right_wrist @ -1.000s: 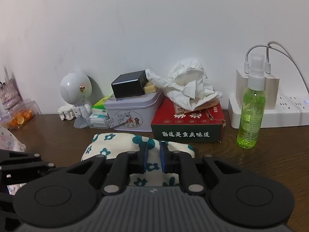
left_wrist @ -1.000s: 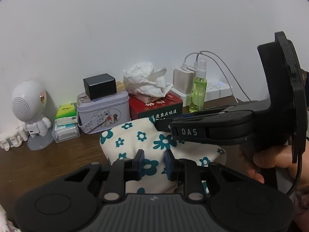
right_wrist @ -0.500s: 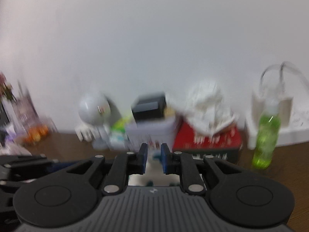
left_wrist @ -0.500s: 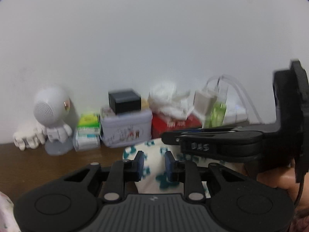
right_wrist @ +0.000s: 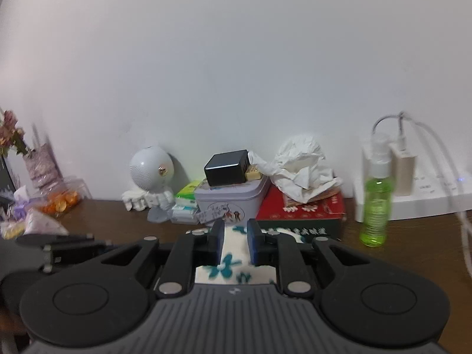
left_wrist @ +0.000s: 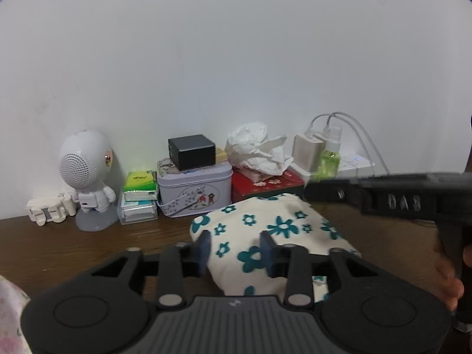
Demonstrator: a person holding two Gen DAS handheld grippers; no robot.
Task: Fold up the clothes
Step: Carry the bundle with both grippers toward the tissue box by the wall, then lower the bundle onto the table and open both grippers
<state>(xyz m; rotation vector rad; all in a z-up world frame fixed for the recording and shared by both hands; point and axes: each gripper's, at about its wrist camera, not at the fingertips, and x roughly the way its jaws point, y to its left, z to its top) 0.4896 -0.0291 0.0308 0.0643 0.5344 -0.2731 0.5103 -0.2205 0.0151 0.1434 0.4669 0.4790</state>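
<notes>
- One folded garment point(left_wrist: 265, 236) of soft cream cloth printed with teal flowers lies on the brown wood-grain bench point(left_wrist: 59, 247), a plump, rounded bundle in front of the red box.
- In the left wrist view its long axis runs from the near centre toward the far right, and one rounded end points at the red box point(left_wrist: 265, 184).
- The left gripper point(left_wrist: 236, 247) has its jaws opening; the blue pads stand apart on either side of the cloth below them, and none is pinched.
- The right gripper point(right_wrist: 234, 240) is also opening, with a narrow gap; the floral cloth shows through the gap, and the pads do not press on it.
- Along the white wall stand one round-headed white plastic robot figure point(left_wrist: 85, 177), one pale metal tin point(left_wrist: 194, 188) with a matte black block point(left_wrist: 191, 151) on its lid, and one red cardboard box topped with crumpled white tissue point(left_wrist: 256, 150).
- One clear spray bottle of green liquid point(right_wrist: 376, 203) stands upright beside a white power strip point(right_wrist: 424, 197) holding two chargers.
</notes>
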